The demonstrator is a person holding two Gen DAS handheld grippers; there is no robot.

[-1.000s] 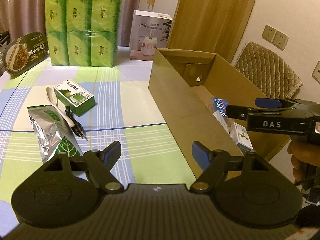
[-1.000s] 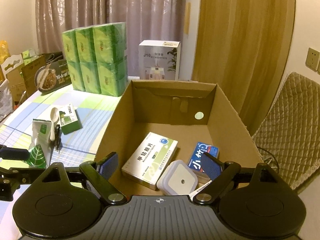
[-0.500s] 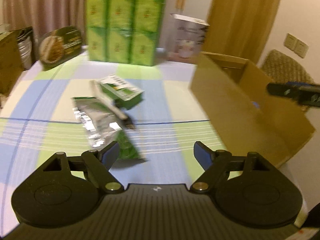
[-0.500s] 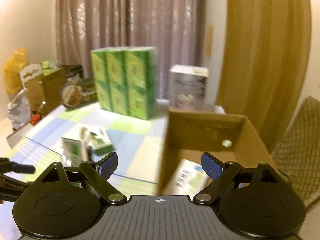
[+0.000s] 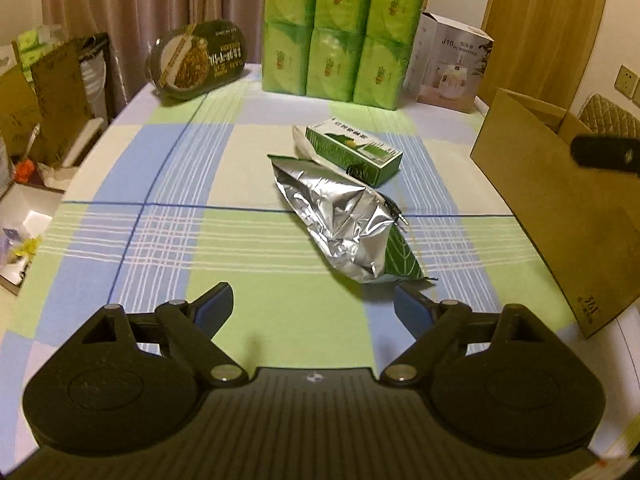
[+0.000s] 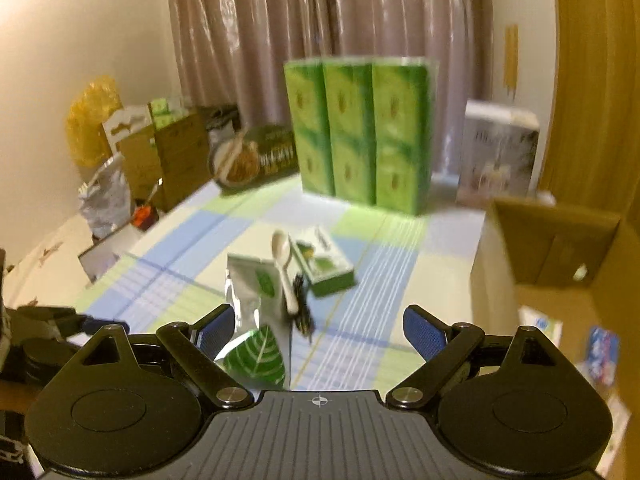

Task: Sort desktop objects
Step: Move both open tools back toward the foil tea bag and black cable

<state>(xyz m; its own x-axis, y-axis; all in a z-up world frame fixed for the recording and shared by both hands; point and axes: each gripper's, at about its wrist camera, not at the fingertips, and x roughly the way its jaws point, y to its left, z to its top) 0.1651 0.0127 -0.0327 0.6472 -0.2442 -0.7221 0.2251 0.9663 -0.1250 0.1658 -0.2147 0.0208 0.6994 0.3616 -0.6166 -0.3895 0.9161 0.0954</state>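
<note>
The open cardboard box (image 6: 560, 264) stands at the right edge of the surface (image 5: 256, 264), at about three o'clock in both wrist views; the right wrist view looks into it and shows, blurred, a white packet (image 6: 541, 326) and a blue-and-white packet (image 6: 603, 354) on its floor, while the left wrist view shows only its outer wall (image 5: 560, 208). Out on the checked cloth the loose things lie in one cluster: a crumpled silver foil pouch (image 5: 340, 216) with a green leaf print at its near end, a small green box (image 5: 354, 154) just behind it at about one o'clock from the pouch, a white spoon (image 6: 285, 268) lying along the pouch, and a black cable with a jack plug (image 5: 394, 210) touching the pouch's right side. The left gripper (image 5: 314, 308) hovers over the surface with its fingers wide and opening, nothing between them; the pouch's leaf end lies just ahead of the right fingertip (image 5: 412, 308), at about one o'clock from the gap. The right gripper (image 6: 318, 326) has its fingers spread wide and empty; the pouch sits at eleven o'clock, its leaf end just beside the left fingertip (image 6: 214, 328). A six-pack of green tissue packs (image 5: 340, 28), a white humidifier carton (image 5: 448, 60) and a dark noodle bowl (image 5: 198, 60) line the far edge at twelve o'clock
</note>
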